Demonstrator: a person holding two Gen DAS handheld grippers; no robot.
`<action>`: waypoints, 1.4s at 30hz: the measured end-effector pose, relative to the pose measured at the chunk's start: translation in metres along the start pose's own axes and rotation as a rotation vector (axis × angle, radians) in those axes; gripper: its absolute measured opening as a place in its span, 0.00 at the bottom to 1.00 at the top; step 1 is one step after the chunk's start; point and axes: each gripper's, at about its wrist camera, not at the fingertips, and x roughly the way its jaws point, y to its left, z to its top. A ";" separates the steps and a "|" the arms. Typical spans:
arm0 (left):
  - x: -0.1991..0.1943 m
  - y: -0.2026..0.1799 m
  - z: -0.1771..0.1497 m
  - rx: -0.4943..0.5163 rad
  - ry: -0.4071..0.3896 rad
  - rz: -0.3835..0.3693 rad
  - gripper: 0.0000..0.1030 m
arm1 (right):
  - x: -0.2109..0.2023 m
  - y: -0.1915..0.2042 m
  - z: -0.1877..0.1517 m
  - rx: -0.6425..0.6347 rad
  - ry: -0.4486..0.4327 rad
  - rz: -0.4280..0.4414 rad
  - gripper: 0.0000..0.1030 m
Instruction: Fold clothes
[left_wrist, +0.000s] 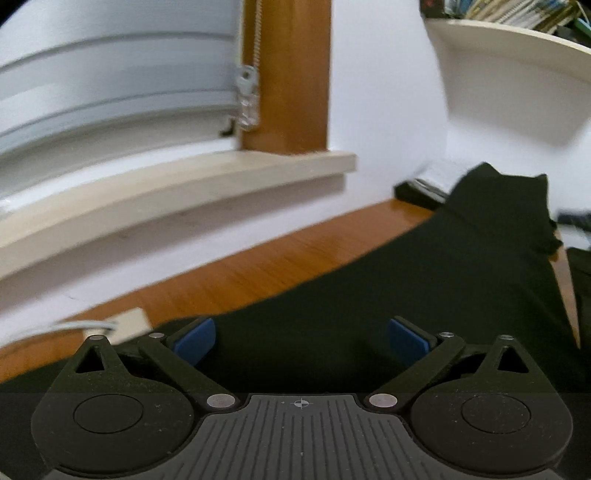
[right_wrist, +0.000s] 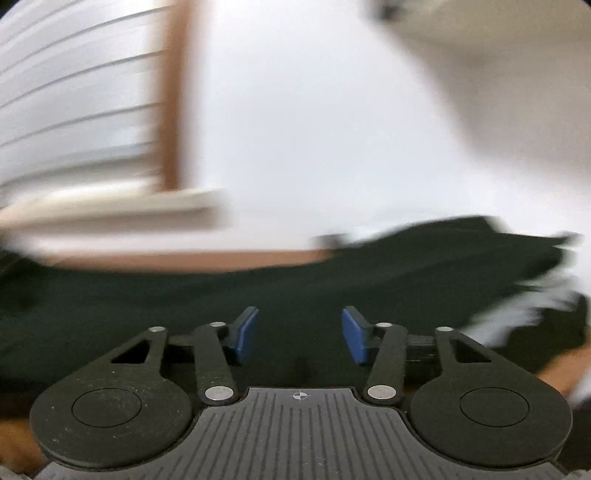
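Observation:
A black garment (left_wrist: 406, 277) lies spread over the wooden table (left_wrist: 258, 266), with one end bunched up at the far right. My left gripper (left_wrist: 301, 339) hovers low over the garment's near part. It is open wide, and only cloth shows behind the gap between its blue pads (left_wrist: 195, 339). The right wrist view is smeared by motion. In it the same dark garment (right_wrist: 295, 280) stretches across the table (right_wrist: 184, 260). My right gripper (right_wrist: 300, 334) stands over it, partly open, with nothing pinched between its pads (right_wrist: 245, 334).
A window sill (left_wrist: 184, 192), a blind and a wooden window frame (left_wrist: 291, 74) run along the wall behind the table. A shelf with books (left_wrist: 517, 44) hangs at the upper right. A dark flat object with papers (left_wrist: 417, 188) lies at the table's back. A small beige box (left_wrist: 129, 325) sits near left.

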 end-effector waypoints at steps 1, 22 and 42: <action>0.003 -0.001 -0.001 -0.002 0.007 -0.006 0.98 | 0.009 -0.027 0.010 0.047 -0.014 -0.069 0.45; 0.025 0.014 -0.012 -0.079 0.112 -0.007 1.00 | 0.094 -0.200 0.065 0.527 -0.014 -0.328 0.27; 0.022 0.016 -0.012 -0.087 0.091 -0.004 1.00 | 0.013 0.049 0.053 0.146 -0.049 0.491 0.07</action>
